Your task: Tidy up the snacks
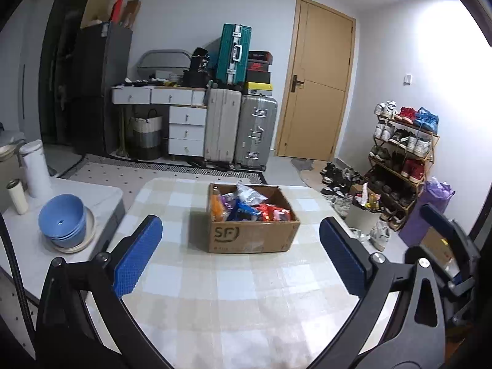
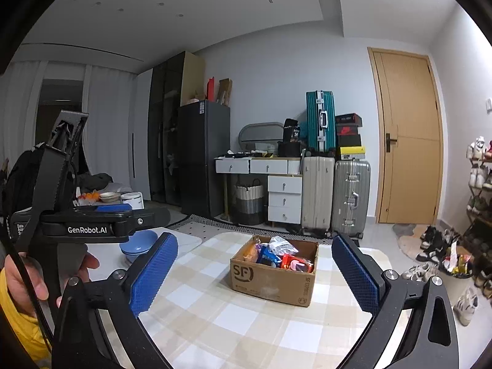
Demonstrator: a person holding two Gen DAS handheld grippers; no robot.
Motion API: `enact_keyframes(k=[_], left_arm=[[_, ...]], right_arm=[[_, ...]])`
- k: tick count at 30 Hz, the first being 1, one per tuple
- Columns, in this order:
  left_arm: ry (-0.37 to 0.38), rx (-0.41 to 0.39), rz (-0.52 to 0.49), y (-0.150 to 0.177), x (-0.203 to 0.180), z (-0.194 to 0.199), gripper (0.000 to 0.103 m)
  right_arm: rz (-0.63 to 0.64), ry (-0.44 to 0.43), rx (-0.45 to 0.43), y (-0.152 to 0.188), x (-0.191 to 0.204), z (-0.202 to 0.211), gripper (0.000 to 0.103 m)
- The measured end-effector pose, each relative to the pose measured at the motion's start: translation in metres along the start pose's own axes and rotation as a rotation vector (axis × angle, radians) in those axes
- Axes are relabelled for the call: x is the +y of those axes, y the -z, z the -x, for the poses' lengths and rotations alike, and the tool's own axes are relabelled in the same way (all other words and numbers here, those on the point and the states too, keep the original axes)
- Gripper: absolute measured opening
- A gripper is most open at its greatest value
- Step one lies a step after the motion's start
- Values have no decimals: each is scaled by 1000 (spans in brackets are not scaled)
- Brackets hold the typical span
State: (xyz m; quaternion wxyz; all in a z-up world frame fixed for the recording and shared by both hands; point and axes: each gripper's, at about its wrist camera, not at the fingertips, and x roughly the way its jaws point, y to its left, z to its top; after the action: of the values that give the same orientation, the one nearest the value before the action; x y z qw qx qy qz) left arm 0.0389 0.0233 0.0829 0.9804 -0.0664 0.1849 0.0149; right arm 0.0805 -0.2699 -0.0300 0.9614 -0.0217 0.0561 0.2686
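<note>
Both the left gripper (image 1: pixel 240 249) and right gripper (image 2: pixel 254 272) hang spread wide and empty, short of the SF cardboard box (image 1: pixel 250 235) of snack packets (image 1: pixel 250 204) mid-table. The likely trouble is the pile itself — crinkly bags overlap, so a pinch may drag two out, or nudge the light box across the checked tablecloth (image 1: pixel 233 301).

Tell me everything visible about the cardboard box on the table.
The box is brown corrugated cardboard, open-topped, with an SF logo printed on its side. It sits flat on the checked tablecloth, near the table's far edge. Inside lie mixed snack packets: orange, blue, red and a silvery bag sticking up. Neither the left gripper nor the right gripper touches it; both are open, short of it.
</note>
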Motion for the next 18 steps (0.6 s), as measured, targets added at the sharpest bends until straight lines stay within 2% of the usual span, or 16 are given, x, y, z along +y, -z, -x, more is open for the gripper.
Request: enact_keyframes(k=[4,7,12,18], left_arm=[[-63,-42,-24,23,12,15,102],[-79,-48,-27,37,20,14,102],[-129,-28,-64,65,25,0,102],[-137,32,-55,84,27,-34,102]], right_arm=[[-19,-3,12,17,1,5,102],[-45,16,28,33,-4,3,102],[-85,53,62,57,-16,-8,102],[-130,45,97,69,-23,-19,102]])
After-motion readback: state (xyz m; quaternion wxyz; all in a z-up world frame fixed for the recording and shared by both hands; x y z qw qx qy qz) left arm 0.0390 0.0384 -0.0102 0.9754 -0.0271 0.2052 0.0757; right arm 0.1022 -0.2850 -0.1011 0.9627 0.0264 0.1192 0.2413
